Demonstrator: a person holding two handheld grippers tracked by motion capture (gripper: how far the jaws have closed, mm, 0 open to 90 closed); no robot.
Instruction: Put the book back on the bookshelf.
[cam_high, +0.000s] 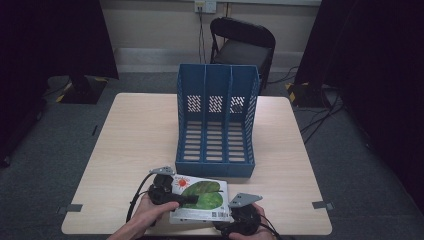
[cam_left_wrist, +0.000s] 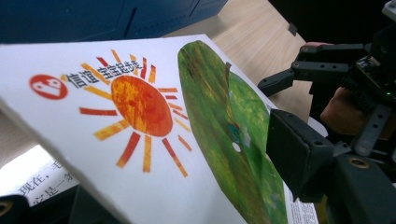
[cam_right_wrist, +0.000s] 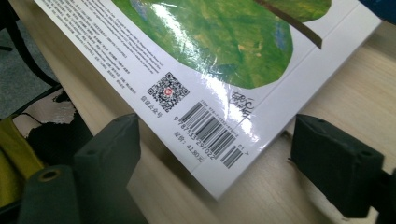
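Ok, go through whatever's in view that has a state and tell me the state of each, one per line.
book: closed, back cover up, left edge lifted off the table.
left tongs: shut on book.
right tongs: open, jaws either side of the book's barcode corner.
file rack: upright, all three slots empty.
chair: unfolded, unoccupied.

white book (cam_high: 201, 199) green leaf, blue rack (cam_high: 216, 120)

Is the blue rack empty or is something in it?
Empty: all three slots of the blue rack show bare slatted floors; the book lies outside on the table.
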